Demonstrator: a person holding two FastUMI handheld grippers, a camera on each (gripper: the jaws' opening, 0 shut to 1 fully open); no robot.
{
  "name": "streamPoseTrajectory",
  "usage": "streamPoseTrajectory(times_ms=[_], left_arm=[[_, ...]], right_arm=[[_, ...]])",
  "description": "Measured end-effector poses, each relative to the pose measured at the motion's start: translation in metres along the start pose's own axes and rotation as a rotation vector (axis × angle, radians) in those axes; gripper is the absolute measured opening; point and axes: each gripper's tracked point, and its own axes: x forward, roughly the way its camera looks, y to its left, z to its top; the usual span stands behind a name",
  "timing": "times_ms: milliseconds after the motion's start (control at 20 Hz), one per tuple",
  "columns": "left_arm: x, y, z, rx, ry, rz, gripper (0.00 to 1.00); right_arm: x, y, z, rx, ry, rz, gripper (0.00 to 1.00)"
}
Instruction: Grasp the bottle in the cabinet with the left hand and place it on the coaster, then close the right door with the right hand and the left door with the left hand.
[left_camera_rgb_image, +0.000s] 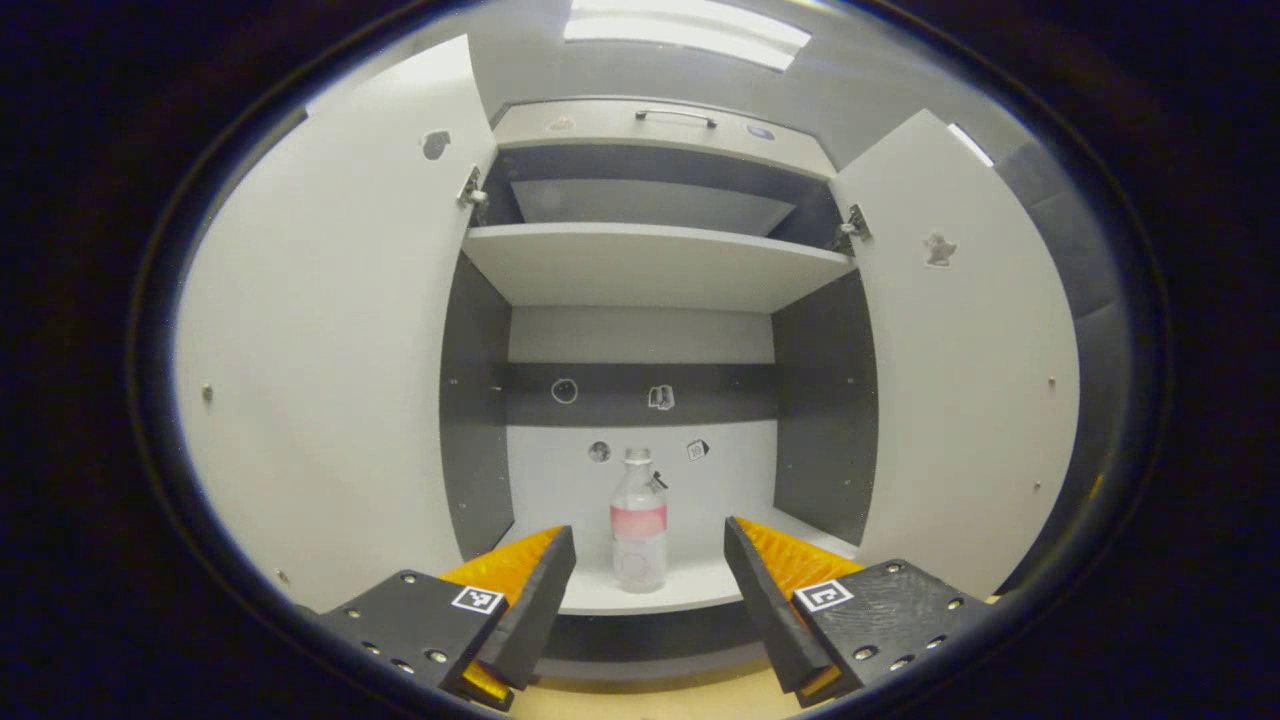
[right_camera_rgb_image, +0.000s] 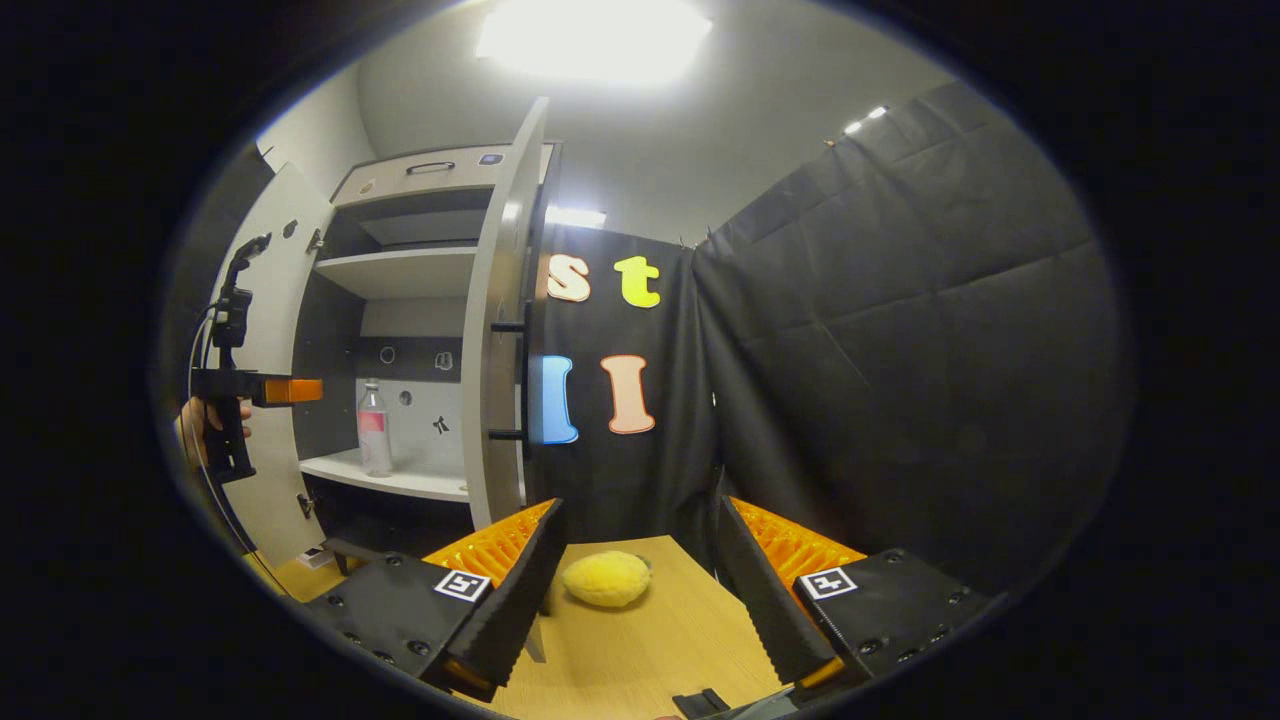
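bottle (left_camera_rgb_image: 639, 520) on cabinet shelf (left_camera_rgb_image: 690, 590), between doors

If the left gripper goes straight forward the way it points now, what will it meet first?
Most likely the bottle: it stands upright on the cabinet's lower shelf, centred between the open fingers of the left gripper. Nothing shows between them, though depth is hard to judge.

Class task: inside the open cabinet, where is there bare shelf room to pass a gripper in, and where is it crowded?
Bare lower shelf lies on both sides of the bottle, out to the side walls. The upper shelf looks bare. Only the bottle's own spot is taken.
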Motion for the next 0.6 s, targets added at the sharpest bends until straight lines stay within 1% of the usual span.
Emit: streamPoseTrajectory(times_ms=[150,200,250,300,350,400,450,500,600], left_arm=[[0.036,0.003,-0.009,0.007,0.006,-0.017,0.89],[0.047,0.004,-0.013,0.009,0.008,-0.025,0.89],[0.058,0.004,-0.016,0.010,0.012,-0.031,0.89],[0.069,0.005,-0.022,0.010,0.017,-0.039,0.90],[0.080,0.005,-0.027,0.011,0.023,-0.046,0.90],[0.091,0.006,-0.032,0.011,0.028,-0.051,0.90],[0.101,0.006,-0.038,0.011,0.036,-0.056,0.90],[0.113,0.007,-0.045,0.009,0.046,-0.060,0.90],[0.132,0.009,-0.059,0.004,0.067,-0.066,0.89]], right_arm=[[0.003,-0.002,0.000,-0.007,-0.002,-0.047,0.96],[0.004,-0.001,0.000,-0.007,0.001,-0.062,0.92],[0.005,-0.001,-0.002,-0.007,0.005,-0.076,0.93],[0.006,-0.001,-0.003,-0.009,0.007,-0.090,0.96],[0.005,-0.001,-0.003,-0.012,0.007,-0.105,0.92],[0.006,0.000,-0.003,-0.015,0.008,-0.120,0.96],[0.005,0.000,-0.005,-0.018,0.011,-0.133,0.92],[0.005,0.001,-0.005,-0.021,0.014,-0.145,0.96],[0.005,0.001,-0.008,-0.025,0.022,-0.174,0.96]])
